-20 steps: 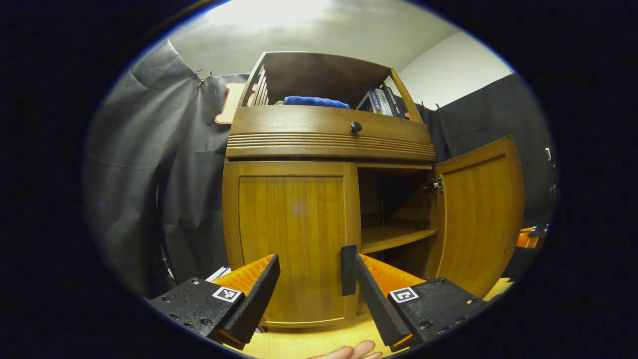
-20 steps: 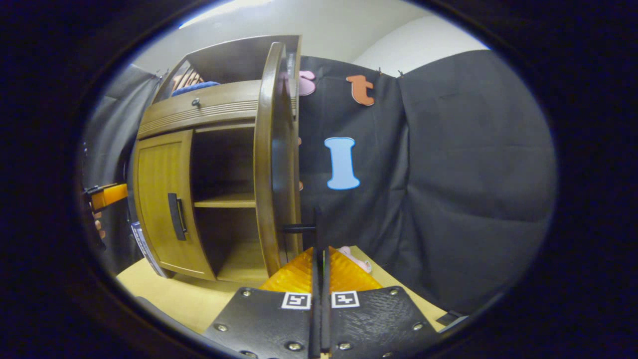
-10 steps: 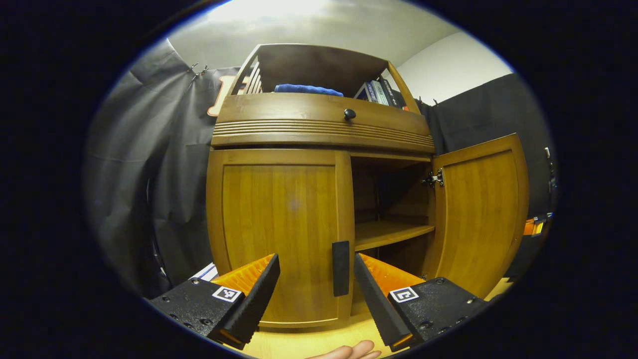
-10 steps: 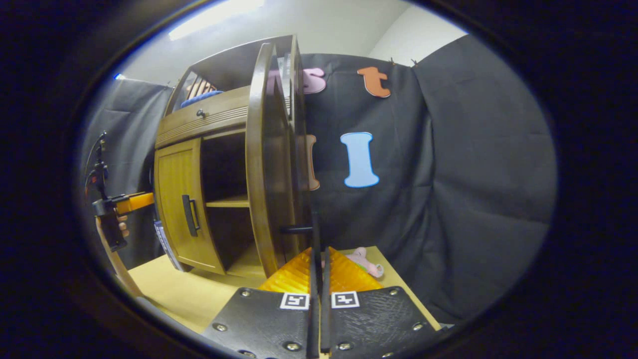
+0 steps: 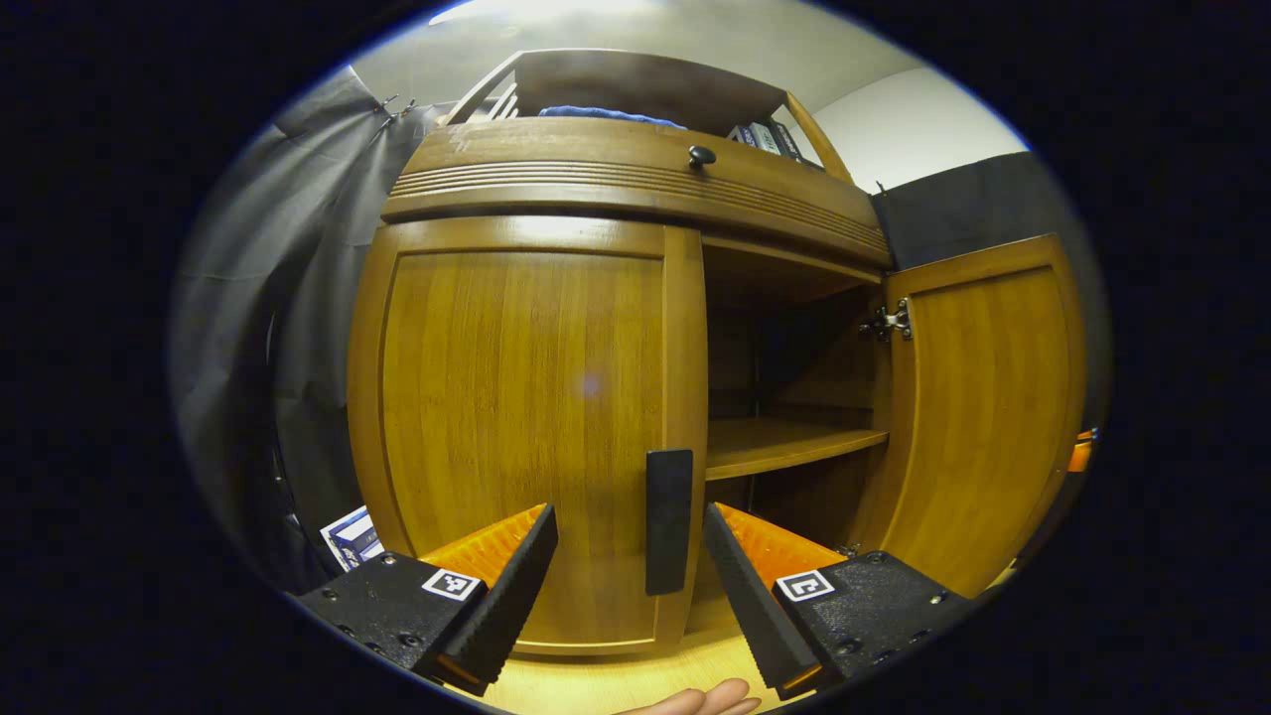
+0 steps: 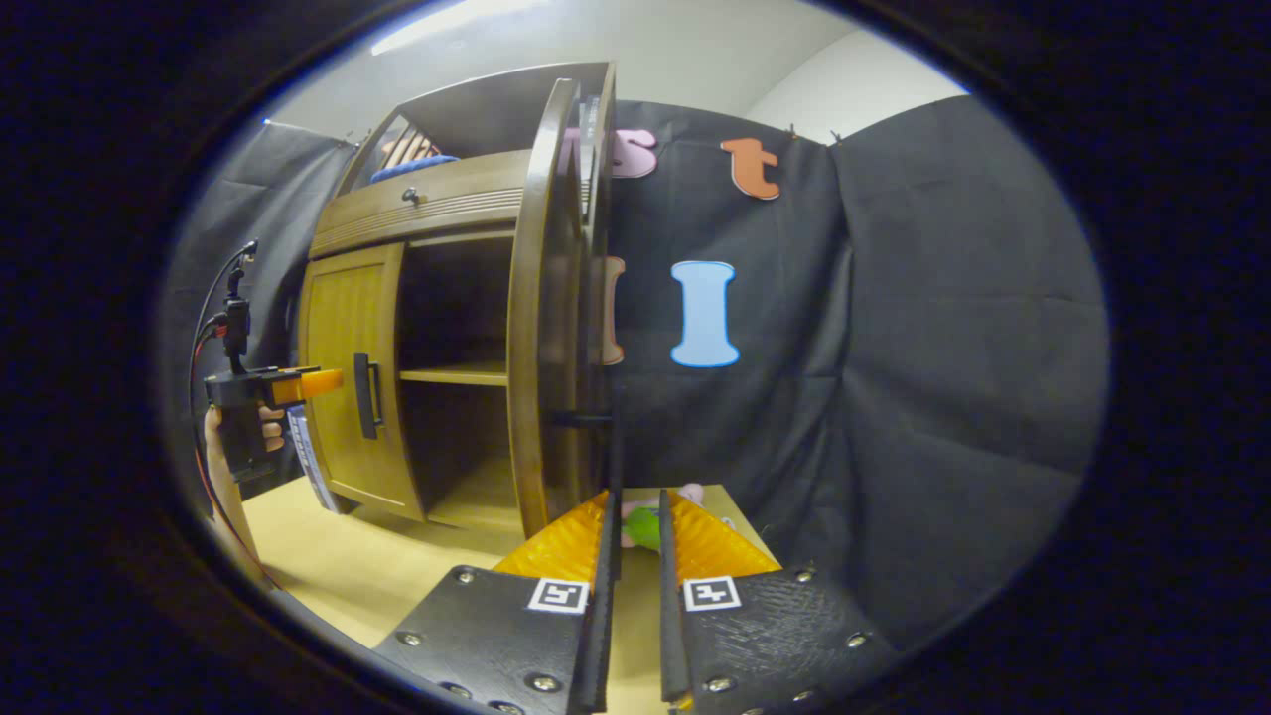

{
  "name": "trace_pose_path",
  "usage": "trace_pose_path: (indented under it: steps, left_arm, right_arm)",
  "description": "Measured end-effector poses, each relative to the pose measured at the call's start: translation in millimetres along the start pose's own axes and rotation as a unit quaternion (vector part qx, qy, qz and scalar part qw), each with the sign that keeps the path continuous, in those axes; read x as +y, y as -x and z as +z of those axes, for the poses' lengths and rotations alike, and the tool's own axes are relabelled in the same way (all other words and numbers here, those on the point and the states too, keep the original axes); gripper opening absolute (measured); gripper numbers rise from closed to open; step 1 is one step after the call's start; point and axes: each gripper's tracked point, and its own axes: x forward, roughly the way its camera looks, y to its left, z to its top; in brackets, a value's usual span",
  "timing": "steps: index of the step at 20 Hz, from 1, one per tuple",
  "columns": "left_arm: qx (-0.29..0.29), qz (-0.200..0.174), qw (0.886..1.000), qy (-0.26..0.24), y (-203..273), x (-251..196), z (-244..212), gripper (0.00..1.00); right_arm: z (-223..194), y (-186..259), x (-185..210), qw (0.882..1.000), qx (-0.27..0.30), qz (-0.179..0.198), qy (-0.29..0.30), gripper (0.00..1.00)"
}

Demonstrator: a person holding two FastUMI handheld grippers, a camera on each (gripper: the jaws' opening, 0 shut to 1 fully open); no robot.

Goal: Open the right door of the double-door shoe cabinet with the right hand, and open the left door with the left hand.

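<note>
In the left gripper view, the left gripper (image 5: 628, 556) has its jaws wide apart, holding nothing, on either side of the black handle (image 5: 668, 521) of the closed left door (image 5: 521, 397); the right door (image 5: 983, 407) stands open. In the right gripper view, the right gripper (image 6: 633, 556) shows jaws slightly parted around the right door's handle (image 6: 613, 437), though whether they press on it I cannot tell.

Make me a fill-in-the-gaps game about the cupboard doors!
1. The right door is ___.
2. The left door is ___.
3. The left gripper has its fingers ___, with the handle of the left door between them.
4. Inside the cupboard there is one ___.

Missing words: open; shut; open; shelf
</note>
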Motion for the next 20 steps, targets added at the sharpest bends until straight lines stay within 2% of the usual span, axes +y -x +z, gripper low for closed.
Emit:
trace_pose_path:
  steps: [1, 5, 7, 8, 9, 10, 11, 13, 15, 18, 20]
  left_arm:
    - [0.005, -0.003, 1.0, 0.01, -7.4, -1.0, -7.7, 0.87]
    - [0.038, -0.035, 0.998, 0.044, -31.1, -15.8, -42.3, 0.87]
    - [0.045, -0.044, 0.996, 0.062, -39.0, -20.3, -52.6, 0.87]
    - [0.032, -0.044, 0.996, 0.066, -39.5, -21.3, -49.5, 0.87]
    - [0.015, -0.041, 0.997, 0.066, -44.6, -21.1, -43.6, 0.8]
    - [0.0, -0.038, 0.997, 0.063, -46.0, -19.3, -37.2, 0.78]
    - [-0.011, -0.039, 0.997, 0.058, -45.5, -19.0, -32.2, 0.81]
    - [-0.036, -0.061, 0.996, 0.054, -49.5, -24.6, -23.1, 0.7]
    - [-0.031, -0.068, 0.996, 0.037, -54.8, -28.9, -25.8, 0.34]
    - [-0.03, -0.056, 0.998, 0.005, -56.6, -26.7, -24.9, 0.37]
    - [-0.017, -0.037, 0.999, -0.017, -58.0, -24.9, -27.0, 0.34]
  right_arm:
    - [2.3, 8.1, -3.8, 1.0, -0.007, -0.007, -0.001, 0.22]
    - [33.1, 49.2, -3.9, 0.997, -0.069, -0.03, -0.036, 1.0]
    - [44.7, 69.3, -6.1, 0.992, -0.091, -0.044, -0.073, 1.0]
    - [46.4, 76.9, -3.3, 0.99, -0.098, -0.048, -0.085, 0.99]
    - [49.3, 84.4, 1.0, 0.989, -0.107, -0.048, -0.094, 1.0]
    - [51.5, 91.1, 6.7, 0.988, -0.113, -0.045, -0.099, 1.0]
    - [54.5, 96.5, 13.9, 0.987, -0.118, -0.038, -0.102, 1.0]
    - [53.5, 105.6, 29.3, 0.988, -0.12, -0.025, -0.096, 0.97]
    - [52.1, 108.4, 43.9, 0.991, -0.115, -0.022, -0.07, 1.0]
    - [51.3, 105.5, 78.3, 0.994, -0.101, -0.004, -0.037, 1.0]
    - [49.5, 100.4, 95.7, 0.996, -0.086, -0.003, -0.019, 0.97]
